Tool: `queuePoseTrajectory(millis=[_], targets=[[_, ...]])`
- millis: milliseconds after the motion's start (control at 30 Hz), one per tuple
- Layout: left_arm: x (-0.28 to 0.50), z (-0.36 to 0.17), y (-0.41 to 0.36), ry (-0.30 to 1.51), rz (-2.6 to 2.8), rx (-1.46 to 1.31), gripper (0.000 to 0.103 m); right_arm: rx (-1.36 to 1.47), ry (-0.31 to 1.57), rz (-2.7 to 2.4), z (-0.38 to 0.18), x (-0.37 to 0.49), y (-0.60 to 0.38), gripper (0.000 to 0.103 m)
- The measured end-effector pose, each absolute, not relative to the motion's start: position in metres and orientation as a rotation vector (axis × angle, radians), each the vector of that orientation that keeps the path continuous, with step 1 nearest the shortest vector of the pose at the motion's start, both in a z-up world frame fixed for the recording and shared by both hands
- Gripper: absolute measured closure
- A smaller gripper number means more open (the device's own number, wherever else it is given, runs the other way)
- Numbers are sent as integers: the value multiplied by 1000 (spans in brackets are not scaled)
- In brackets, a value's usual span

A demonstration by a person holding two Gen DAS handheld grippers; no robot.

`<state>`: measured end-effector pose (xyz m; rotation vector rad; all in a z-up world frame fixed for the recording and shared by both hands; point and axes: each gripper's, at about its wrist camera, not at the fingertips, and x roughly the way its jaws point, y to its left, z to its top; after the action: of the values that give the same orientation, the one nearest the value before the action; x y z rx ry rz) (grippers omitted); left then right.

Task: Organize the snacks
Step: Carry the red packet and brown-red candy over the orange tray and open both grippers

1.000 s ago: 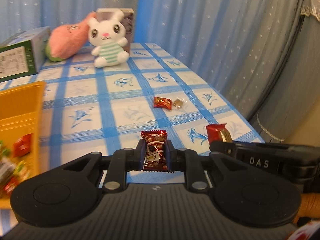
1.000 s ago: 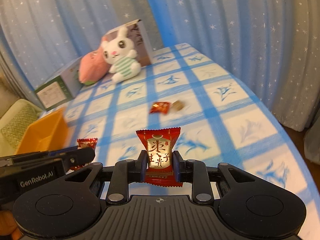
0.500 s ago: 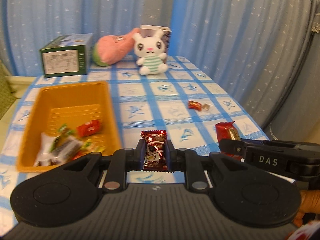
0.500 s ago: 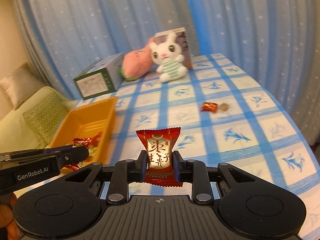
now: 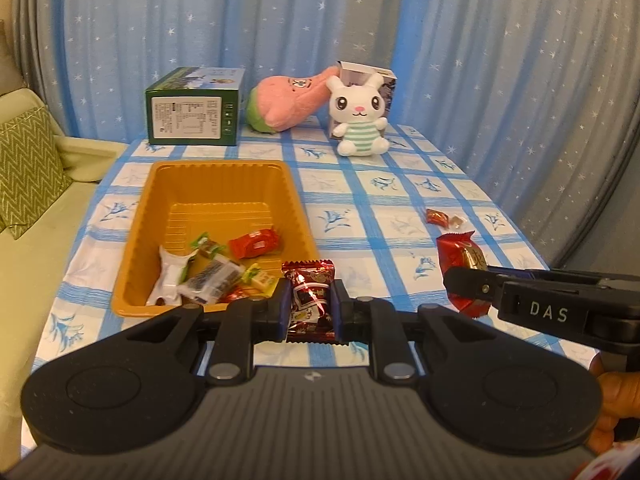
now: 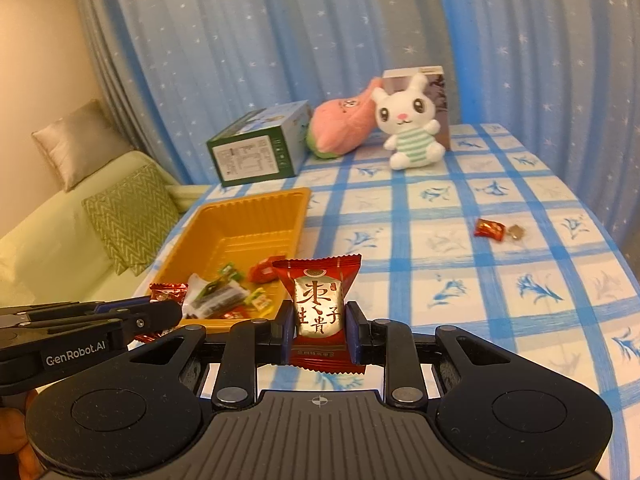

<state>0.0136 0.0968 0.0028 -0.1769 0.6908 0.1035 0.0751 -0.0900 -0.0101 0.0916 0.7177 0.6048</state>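
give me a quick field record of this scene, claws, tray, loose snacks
left claw: shut on dark red candy
right claw: shut on red pack
tray: orange, holds several wrapped snacks
loose on cloth: red candy and clear-wrapped sweet, side by side, right of the tray
far end: green box, pink plush, bunny

Orange tray (image 5: 298, 204) – glossy ribbed plastic; candy wrappers (image 6: 318, 308) – shiny foil; tablecloth (image 6: 440, 240) – matt cloth; rabbit (image 5: 360, 120) – plush.
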Motion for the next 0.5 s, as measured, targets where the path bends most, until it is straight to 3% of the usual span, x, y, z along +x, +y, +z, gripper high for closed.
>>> queuePoseTrajectory(millis=[500], targets=[[12,0,132,694,152,-197,85,36,735,674,-16,81,-49,76]])
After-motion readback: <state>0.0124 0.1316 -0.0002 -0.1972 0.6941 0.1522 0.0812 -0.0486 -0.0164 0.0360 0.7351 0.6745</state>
